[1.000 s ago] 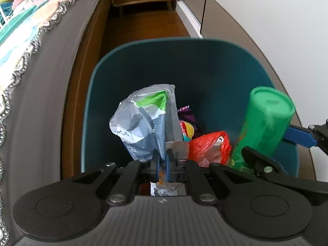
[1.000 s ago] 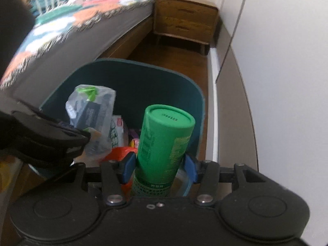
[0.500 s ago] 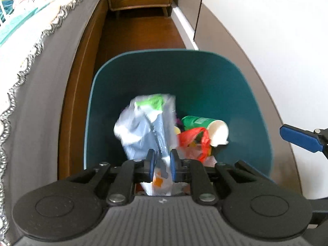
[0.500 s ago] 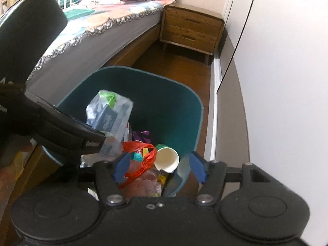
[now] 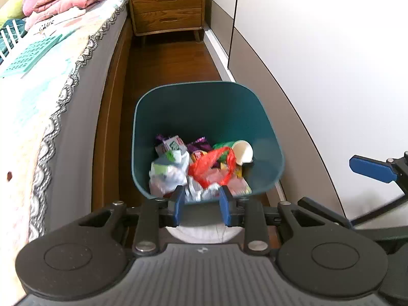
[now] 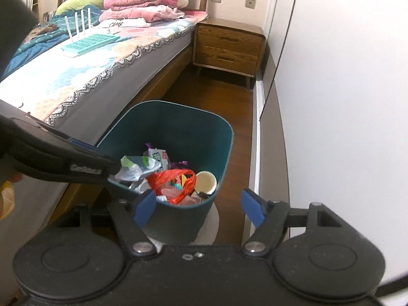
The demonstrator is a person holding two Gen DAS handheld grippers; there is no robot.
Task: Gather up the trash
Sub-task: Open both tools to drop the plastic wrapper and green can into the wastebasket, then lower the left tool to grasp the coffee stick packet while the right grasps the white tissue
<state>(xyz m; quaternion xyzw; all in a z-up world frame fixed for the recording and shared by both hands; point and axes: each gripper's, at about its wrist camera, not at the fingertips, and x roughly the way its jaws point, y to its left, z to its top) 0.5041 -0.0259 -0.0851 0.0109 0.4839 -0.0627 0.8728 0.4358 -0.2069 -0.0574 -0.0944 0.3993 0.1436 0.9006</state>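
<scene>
Left gripper [image 5: 201, 205]: jaws opening, nothing between the pads; they stand apart above the near rim of the bin [image 5: 270, 127]. Right gripper [image 6: 197, 207]: jaws opening wide, also empty, poised over the bin's near wall, with the left gripper's body crossing the view on its left.

Just beyond both sets of fingers, the trash lies inside the bin. Nearest the left gripper sits a crumpled clear bag [image 5: 165, 173]; beside it a red bag [image 5: 211, 165]; further right a green tube [image 5: 224, 144] lies on its side, white open end up against the wall.

Handling judgement: both bags appear light, soft and slippery, and would best be pinched at a bunched fold or handle loop. The tube appears light and stiff, likely to roll; take it across the body.

Beyond the bin: a bed [image 6: 76, 84] to the left, a nightstand [image 5: 168, 7] ahead, a wardrobe [image 6: 344, 102] to the right. No loose trash is visible on the floor.
</scene>
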